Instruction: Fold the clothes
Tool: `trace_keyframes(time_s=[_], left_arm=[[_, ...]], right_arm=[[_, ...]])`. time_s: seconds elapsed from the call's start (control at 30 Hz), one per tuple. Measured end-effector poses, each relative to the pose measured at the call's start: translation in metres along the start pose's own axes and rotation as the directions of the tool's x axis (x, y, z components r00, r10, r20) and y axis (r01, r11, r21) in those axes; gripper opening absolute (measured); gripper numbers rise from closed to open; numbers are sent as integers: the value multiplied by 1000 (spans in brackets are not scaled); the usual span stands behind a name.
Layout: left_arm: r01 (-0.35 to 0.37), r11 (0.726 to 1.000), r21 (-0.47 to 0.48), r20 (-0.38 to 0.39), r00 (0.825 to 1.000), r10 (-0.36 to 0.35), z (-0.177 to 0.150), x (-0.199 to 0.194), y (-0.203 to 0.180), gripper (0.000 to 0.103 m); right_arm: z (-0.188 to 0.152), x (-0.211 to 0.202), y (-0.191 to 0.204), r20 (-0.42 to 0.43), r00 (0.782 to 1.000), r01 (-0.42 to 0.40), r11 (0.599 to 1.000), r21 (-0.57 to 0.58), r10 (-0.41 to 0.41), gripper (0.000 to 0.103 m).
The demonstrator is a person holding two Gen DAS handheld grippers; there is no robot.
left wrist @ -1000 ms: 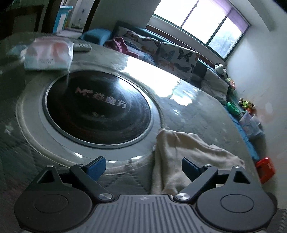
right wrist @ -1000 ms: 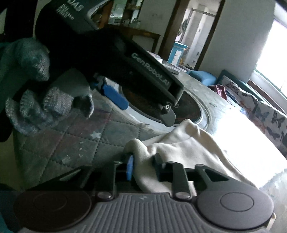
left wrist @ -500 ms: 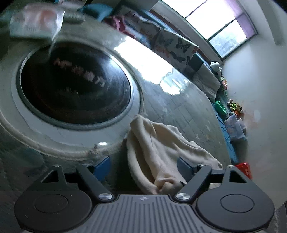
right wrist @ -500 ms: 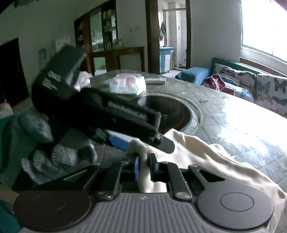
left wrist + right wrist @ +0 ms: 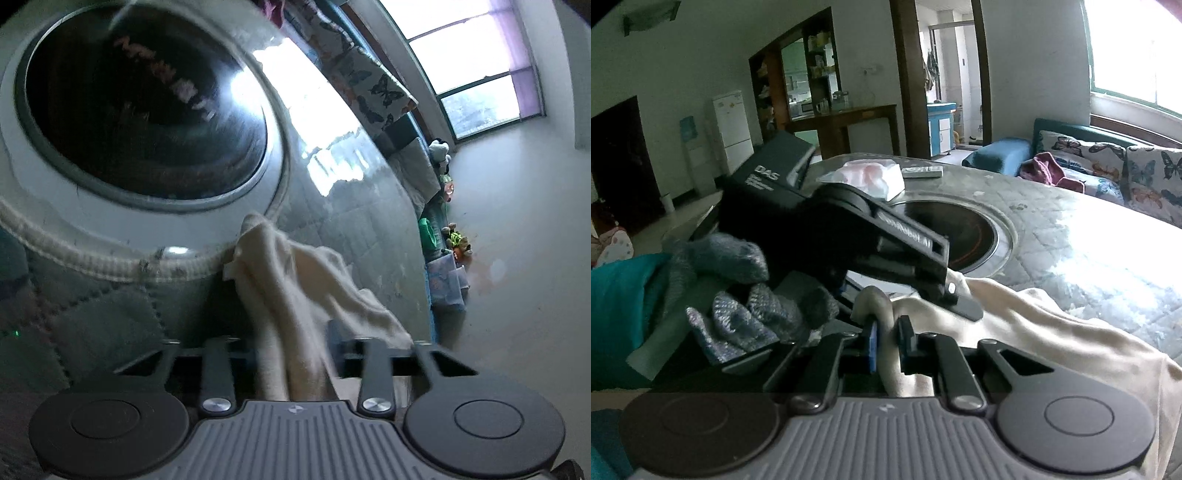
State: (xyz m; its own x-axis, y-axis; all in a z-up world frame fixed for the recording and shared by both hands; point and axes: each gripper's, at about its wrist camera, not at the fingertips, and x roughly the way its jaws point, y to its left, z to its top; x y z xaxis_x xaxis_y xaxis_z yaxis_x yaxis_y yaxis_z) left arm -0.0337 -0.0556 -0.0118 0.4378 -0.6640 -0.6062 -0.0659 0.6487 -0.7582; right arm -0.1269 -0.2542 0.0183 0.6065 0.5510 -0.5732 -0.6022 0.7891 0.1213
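Note:
A cream garment (image 5: 295, 280) lies bunched on the quilted round table (image 5: 354, 236), beside the dark round cooktop (image 5: 140, 110). My left gripper (image 5: 293, 347) is closing around a fold of it; the fingers sit close on either side of the cloth, blurred. In the right wrist view the garment (image 5: 1052, 332) spreads to the right. My right gripper (image 5: 888, 341) is shut on its near edge, lifted slightly. The left gripper's body (image 5: 849, 229) and gloved hand (image 5: 738, 295) are just ahead to the left.
A tissue pack (image 5: 871, 177) and a remote (image 5: 921, 171) lie at the table's far side. A sofa with butterfly cushions (image 5: 1108, 166) stands beyond the table, below the window. Toys and boxes (image 5: 447, 273) sit on the floor by the wall.
My left gripper has tilted down, moved onto the garment and its jaws have narrowed from wide open. My right gripper has kept its hold and lifted the edge a little.

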Motion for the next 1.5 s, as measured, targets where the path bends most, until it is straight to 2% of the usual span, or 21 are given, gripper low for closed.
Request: trace_keyframes(time_s=[0.1, 0.27, 0.37, 0.47, 0.53, 0.6, 0.8, 0.93, 1.03, 1.13, 1.37, 1.5], left_arm=[[-4, 1000, -2, -2, 1000, 4, 0, 1, 4, 18], [-15, 1000, 19, 4, 1000, 15, -2, -1, 2, 17], [-20, 999, 30, 7, 1000, 20, -2, -1, 0, 17], [-25, 999, 40, 8, 1000, 25, -2, 1, -3, 17], [-30, 999, 45, 11, 1000, 29, -3, 2, -5, 17], [-32, 998, 45, 12, 999, 32, -3, 2, -5, 17], [-42, 998, 56, 13, 999, 41, -4, 2, -8, 17], [-51, 997, 64, 14, 999, 51, -4, 7, -12, 17], [-56, 996, 65, 16, 998, 55, -4, 8, -12, 18], [-61, 996, 70, 17, 998, 60, -4, 8, -13, 18], [-70, 994, 83, 20, 997, 68, -5, 9, -15, 18], [-74, 994, 85, 19, 997, 72, -5, 9, -16, 18]], right_arm=[[-5, -1, 0, -2, 1000, -2, 1000, 4, 2, 11], [-15, -12, -7, 6, 1000, 16, 999, 42, -16, 17], [-22, -26, -19, 14, 997, 68, 994, 80, -70, 18], [-30, -41, -39, 16, 988, 152, 980, 131, -156, 22], [-37, -50, -57, 8, 973, 224, 959, 171, -229, 25], [-46, -58, -74, 1, 955, 289, 935, 208, -295, 34], [-69, -72, -126, -17, 901, 410, 841, 353, -433, 40], [-83, -76, -151, -23, 893, 408, 787, 463, -450, 42], [-90, -75, -161, -16, 898, 382, 760, 525, -440, 42], [-95, -71, -166, -17, 904, 364, 750, 552, -426, 42], [-101, -69, -168, -5, 905, 349, 736, 580, -426, 42], [-101, -71, -169, 2, 914, 328, 741, 587, -406, 36]])
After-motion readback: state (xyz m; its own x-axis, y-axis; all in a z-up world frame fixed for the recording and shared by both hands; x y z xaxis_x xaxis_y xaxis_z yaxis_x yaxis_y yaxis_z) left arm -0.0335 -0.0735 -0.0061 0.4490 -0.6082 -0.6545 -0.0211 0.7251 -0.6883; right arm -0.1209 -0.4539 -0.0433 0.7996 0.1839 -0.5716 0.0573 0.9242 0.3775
